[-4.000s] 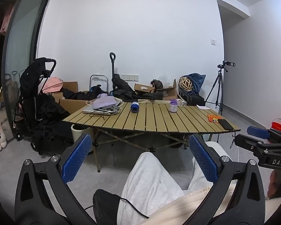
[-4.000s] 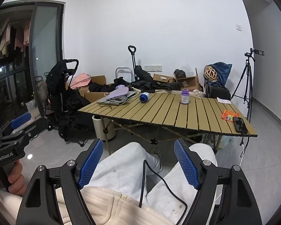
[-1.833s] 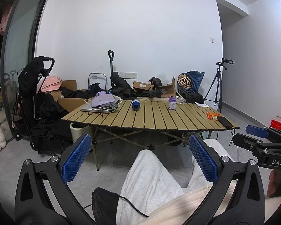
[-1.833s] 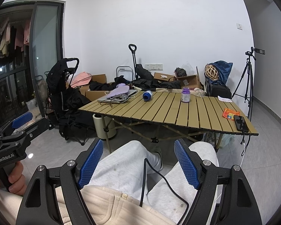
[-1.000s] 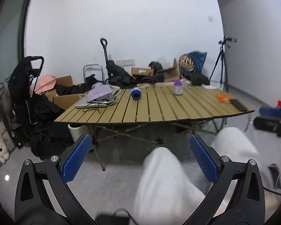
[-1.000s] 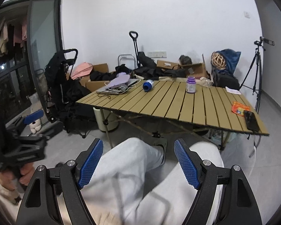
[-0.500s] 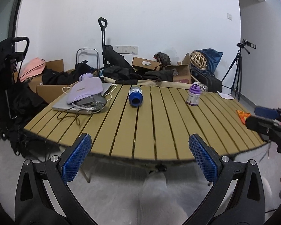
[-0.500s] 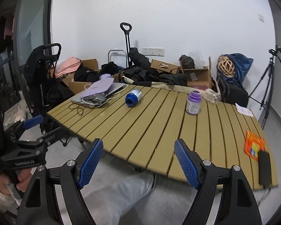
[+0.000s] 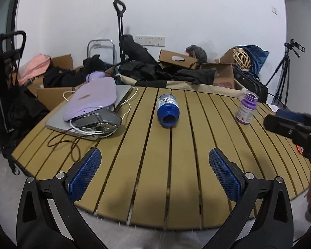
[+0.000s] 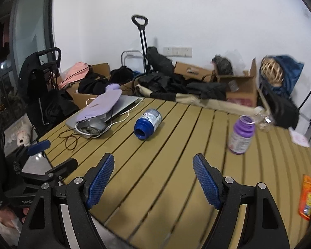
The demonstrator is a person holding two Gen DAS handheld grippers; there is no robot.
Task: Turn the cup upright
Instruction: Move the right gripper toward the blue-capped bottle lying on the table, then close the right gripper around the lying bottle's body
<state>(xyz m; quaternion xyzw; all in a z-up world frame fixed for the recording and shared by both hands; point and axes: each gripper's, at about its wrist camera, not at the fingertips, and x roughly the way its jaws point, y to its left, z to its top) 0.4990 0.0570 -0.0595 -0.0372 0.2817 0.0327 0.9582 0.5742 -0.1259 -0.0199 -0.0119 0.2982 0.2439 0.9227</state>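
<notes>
The table [image 9: 182,166] is made of tan slats with a smooth, matt, wood-like face. The cup [image 9: 167,110] lying on it looks like glossy plastic, dark blue at the mouth with a paper-like printed label around its body. The left gripper [image 9: 155,172] and right gripper [image 10: 153,178] have matt black plastic frames with bright metal screws, and their blue pads [image 9: 85,174] carry a rough, cross-hatched texture. The purple bottle [image 10: 241,136] seems smooth plastic. The laptop [image 9: 122,93] has a brushed, dull metal shell.

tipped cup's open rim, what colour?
Dark blue rim on the cup; body has a pale label. Clearest in the left wrist view.
</notes>
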